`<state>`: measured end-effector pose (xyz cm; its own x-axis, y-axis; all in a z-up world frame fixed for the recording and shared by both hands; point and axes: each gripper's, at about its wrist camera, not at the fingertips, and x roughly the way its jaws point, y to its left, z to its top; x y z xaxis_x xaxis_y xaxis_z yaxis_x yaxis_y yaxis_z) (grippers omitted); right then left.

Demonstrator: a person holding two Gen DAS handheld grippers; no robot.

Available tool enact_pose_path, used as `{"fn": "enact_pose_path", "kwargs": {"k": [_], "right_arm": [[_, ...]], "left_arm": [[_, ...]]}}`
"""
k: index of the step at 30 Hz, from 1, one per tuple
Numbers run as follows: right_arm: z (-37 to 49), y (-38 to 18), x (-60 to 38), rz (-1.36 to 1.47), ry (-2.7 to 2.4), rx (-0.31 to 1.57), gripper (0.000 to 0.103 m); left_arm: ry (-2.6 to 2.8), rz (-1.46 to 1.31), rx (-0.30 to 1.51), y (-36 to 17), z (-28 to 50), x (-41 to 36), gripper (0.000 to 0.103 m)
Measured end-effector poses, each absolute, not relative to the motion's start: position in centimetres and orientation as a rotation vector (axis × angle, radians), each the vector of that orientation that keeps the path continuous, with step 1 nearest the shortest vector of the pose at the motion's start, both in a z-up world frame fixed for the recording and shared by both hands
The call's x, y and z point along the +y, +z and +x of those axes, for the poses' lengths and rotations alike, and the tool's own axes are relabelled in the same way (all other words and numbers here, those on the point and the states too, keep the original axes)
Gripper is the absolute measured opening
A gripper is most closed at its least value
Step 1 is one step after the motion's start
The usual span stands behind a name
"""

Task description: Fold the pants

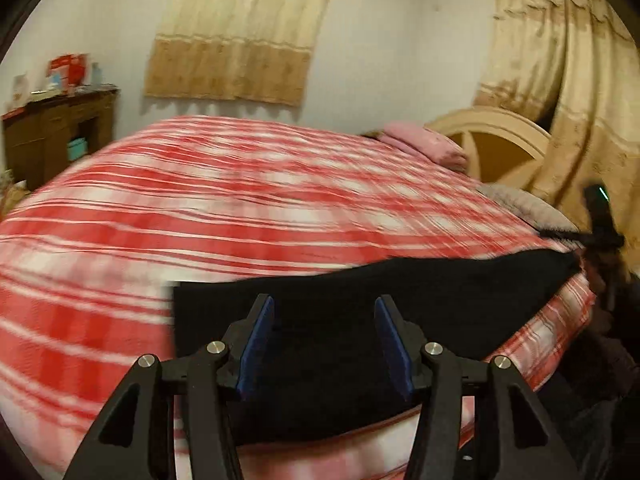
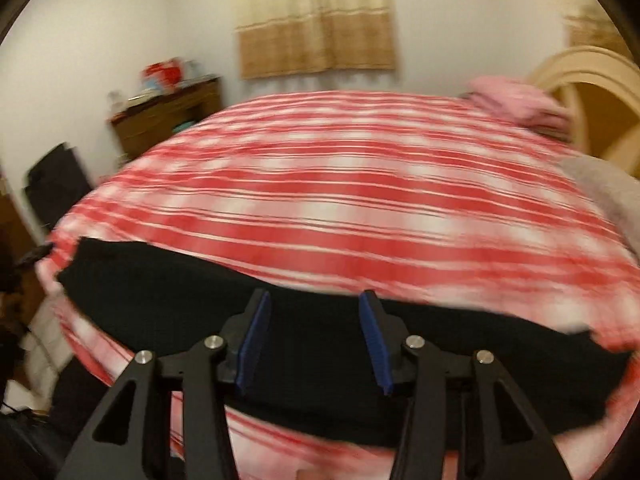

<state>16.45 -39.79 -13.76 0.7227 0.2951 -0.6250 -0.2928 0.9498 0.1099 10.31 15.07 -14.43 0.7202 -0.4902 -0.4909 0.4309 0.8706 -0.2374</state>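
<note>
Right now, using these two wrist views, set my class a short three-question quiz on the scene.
1. True or false: both sets of jaws stand open.
2. What do the black pants lie on? A) wooden floor B) red checked bedspread C) brown dresser
3. What colour is the folded bedding by the headboard?

Key: 1 true, for the left gripper and the right gripper. 2 B. 3 pink.

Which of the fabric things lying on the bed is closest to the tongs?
The black pants, spread flat along the near edge of the plaid bedspread, right under the open left tongs. The pink folded blanket and grey blanket lie far back by the headboard.
</note>
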Motion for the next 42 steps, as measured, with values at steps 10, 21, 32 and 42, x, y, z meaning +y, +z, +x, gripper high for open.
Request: {"fn": "enact_pose_path", "kwargs": {"k": [10, 21, 32, 42], "right_arm": [[31.2, -18.0, -26.2, 0.055, 0.639, 0.925, 0.044], [36.4, -22.0, -24.0, 0.249, 0.742, 1.172, 0.037], [36.1, -20.9, -22.8, 0.308, 0.756, 1.143, 0.005], [34.5, -21.6, -26.1, 0.24, 0.663, 1.083, 0.047]], "left_arm": [[-0.548, -0.028, 0.7, -19.9, 11.1, 11.4, 0.054], [-0.572, -0.059, 0.664, -20.3, 10.4, 11.5, 0.057], [-0.577, -0.064, 0.654, -20.4, 10.3, 11.6, 0.058], [-0.538, -0.055, 0.656, -18.2, 10.2, 10.6, 0.059]]}}
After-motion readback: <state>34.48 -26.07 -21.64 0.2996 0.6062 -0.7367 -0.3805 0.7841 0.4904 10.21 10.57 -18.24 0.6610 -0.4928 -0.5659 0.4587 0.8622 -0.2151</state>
